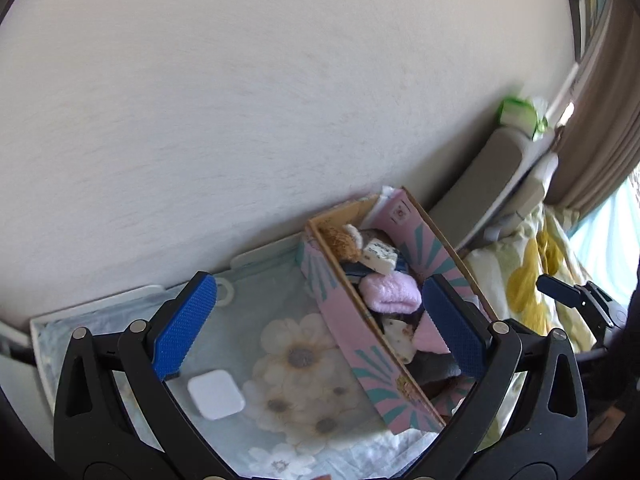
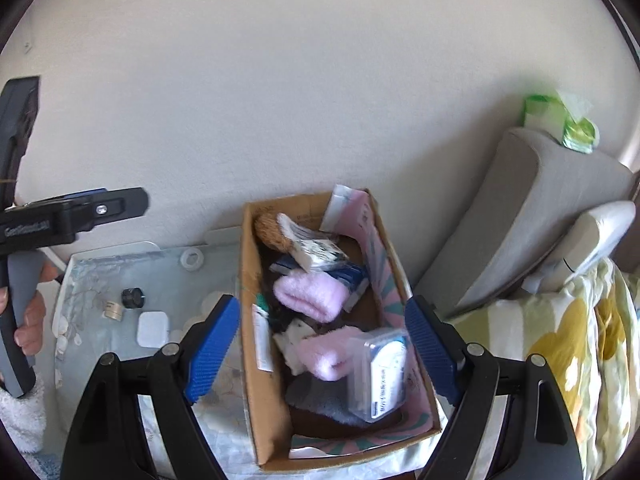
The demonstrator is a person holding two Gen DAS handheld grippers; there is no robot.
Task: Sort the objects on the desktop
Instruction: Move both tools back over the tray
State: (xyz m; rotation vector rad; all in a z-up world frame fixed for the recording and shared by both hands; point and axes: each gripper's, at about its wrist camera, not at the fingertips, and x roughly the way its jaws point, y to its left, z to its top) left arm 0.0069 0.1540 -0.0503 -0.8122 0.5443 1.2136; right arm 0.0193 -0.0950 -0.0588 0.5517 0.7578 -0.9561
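A cardboard box [image 2: 250, 280] with pink patterned sides [image 1: 352, 328] stands on the table by the wall, full of things: pink socks [image 2: 310, 294], a brown furry item [image 2: 270, 230], a clear plastic case [image 2: 380, 372]. On the floral tablecloth [image 1: 296, 356] left of the box lie a white square case [image 1: 216, 394], also in the right wrist view [image 2: 153, 328], a small black cap [image 2: 133, 298] and a small beige cylinder [image 2: 113, 312]. My left gripper [image 1: 320, 320] is open and empty above the cloth. My right gripper [image 2: 320, 348] is open and empty over the box.
A white wall runs behind the table. Grey cushions [image 2: 532, 208] lean at the right with a green tissue pack [image 2: 560, 124] on top. A yellow-patterned bedspread [image 2: 560, 336] lies right of the box. The left gripper's body [image 2: 60, 216] shows at the left of the right wrist view.
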